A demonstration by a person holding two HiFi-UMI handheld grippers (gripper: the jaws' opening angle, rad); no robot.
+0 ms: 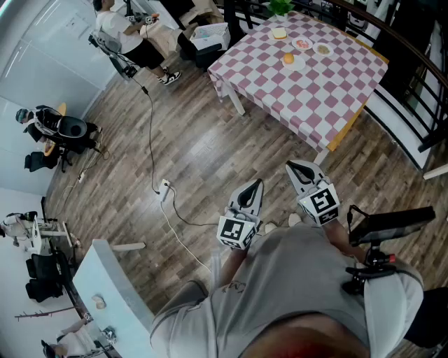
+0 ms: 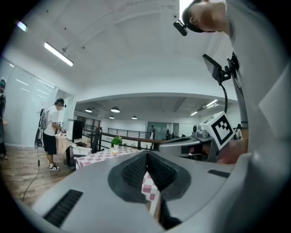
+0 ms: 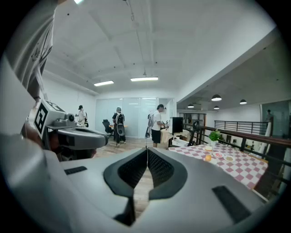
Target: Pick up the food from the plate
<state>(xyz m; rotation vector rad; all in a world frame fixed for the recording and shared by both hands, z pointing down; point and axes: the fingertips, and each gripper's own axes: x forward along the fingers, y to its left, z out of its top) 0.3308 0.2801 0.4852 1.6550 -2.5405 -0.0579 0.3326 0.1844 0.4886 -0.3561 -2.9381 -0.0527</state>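
The food sits far off on a table with a pink and white checked cloth (image 1: 329,98): an orange round piece (image 1: 288,59), a slice of bread (image 1: 279,33) and two small plates (image 1: 302,44) (image 1: 322,49). The right gripper view shows the orange piece (image 3: 208,157) and a plate (image 3: 228,158) at the right. Both grippers are held close to the person's body, well short of the table. My left gripper (image 1: 257,184) is shut with nothing in it, jaws pressed together (image 2: 146,157). My right gripper (image 1: 291,166) is also shut and empty (image 3: 147,152).
Wooden floor lies between me and the table. A white cable (image 1: 171,217) with a plug runs across it. A potted plant (image 1: 280,7) stands at the table's far end, with a black railing (image 1: 413,63) behind. People stand at a counter (image 1: 122,31), and an office chair (image 1: 66,133) sits at the left.
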